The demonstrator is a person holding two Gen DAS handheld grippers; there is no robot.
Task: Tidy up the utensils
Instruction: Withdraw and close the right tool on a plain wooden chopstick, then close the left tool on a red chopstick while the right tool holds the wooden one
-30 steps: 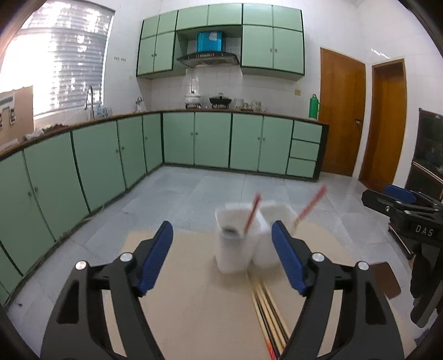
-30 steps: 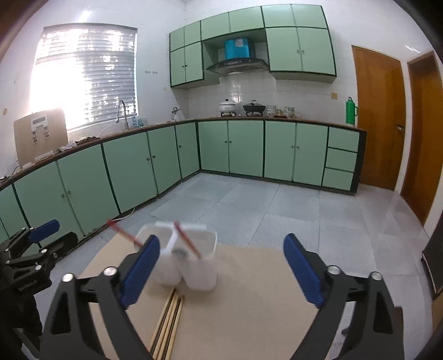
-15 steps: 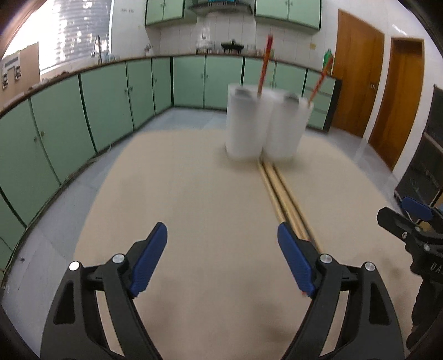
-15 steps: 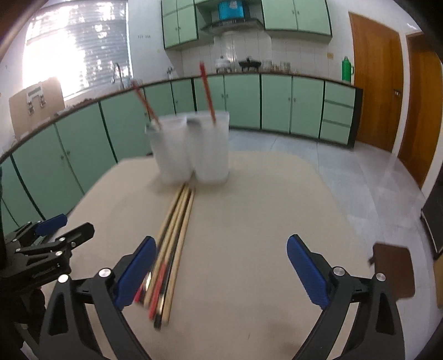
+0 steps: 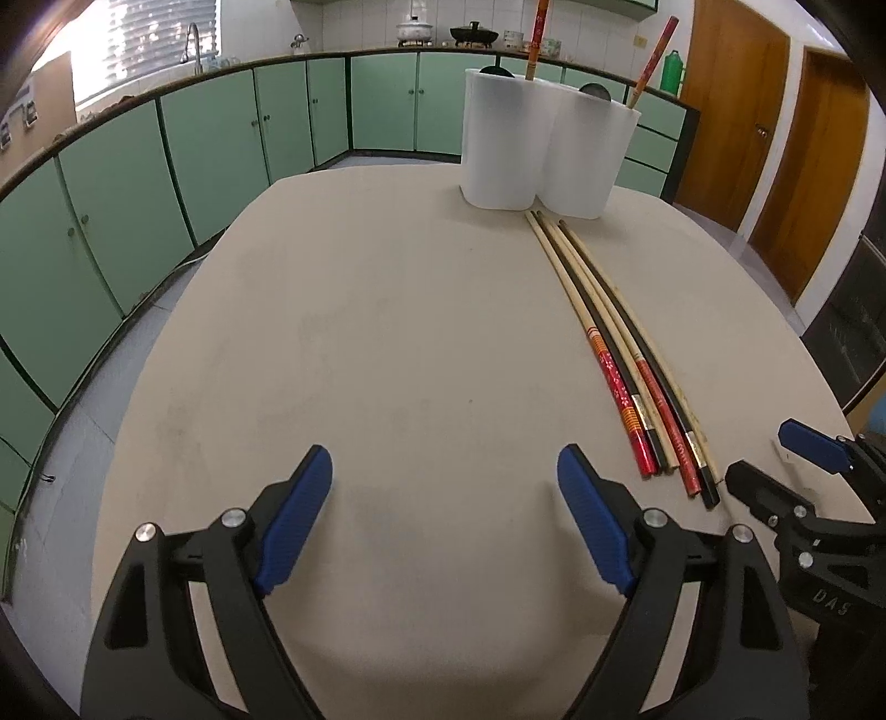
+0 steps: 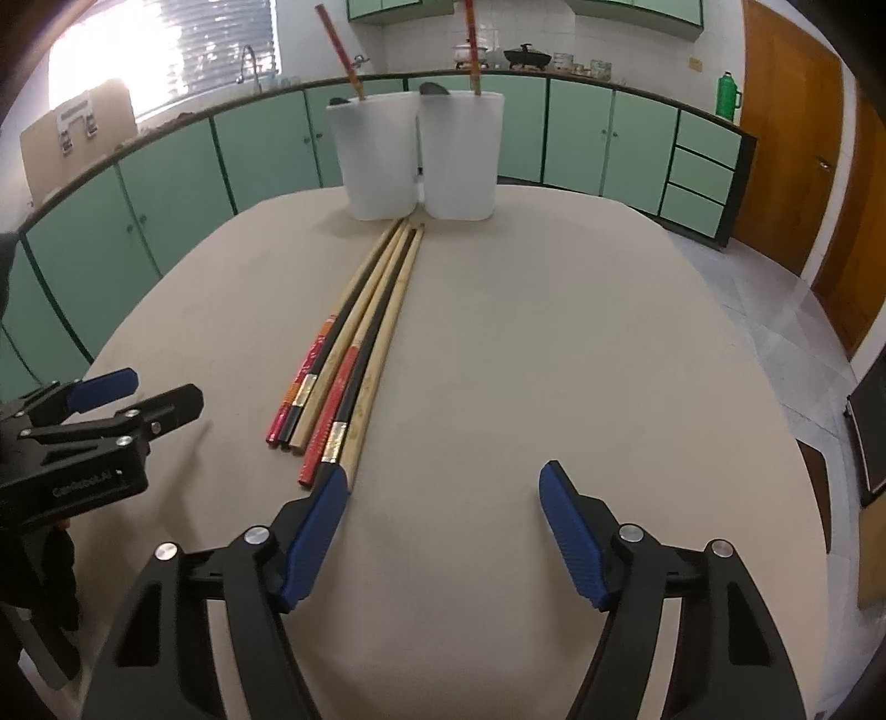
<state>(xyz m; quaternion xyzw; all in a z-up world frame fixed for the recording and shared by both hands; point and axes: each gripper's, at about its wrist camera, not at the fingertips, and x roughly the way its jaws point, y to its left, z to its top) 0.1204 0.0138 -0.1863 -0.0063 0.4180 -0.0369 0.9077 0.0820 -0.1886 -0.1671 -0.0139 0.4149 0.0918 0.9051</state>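
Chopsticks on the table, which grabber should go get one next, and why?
Probably the right gripper: nudge it a little to its left and close on the nearest of the chopsticks. Its jaws are open and empty, and one finger already sits beside the bundle's near ends. The two white cups each hold only one chopstick.

The lower parts of the two upright chopsticks point(image 5: 536, 39) are being hidden by the walls of the white cups point(image 5: 501, 147); their tops are being cut off by the upper edge in both views. The dark objects point(image 6: 434, 88) at the cup rims are too small to be identified. The near end of the outermost chopstick point(image 6: 354, 437) is being covered by the right gripper's point(image 6: 446, 498) left finger.
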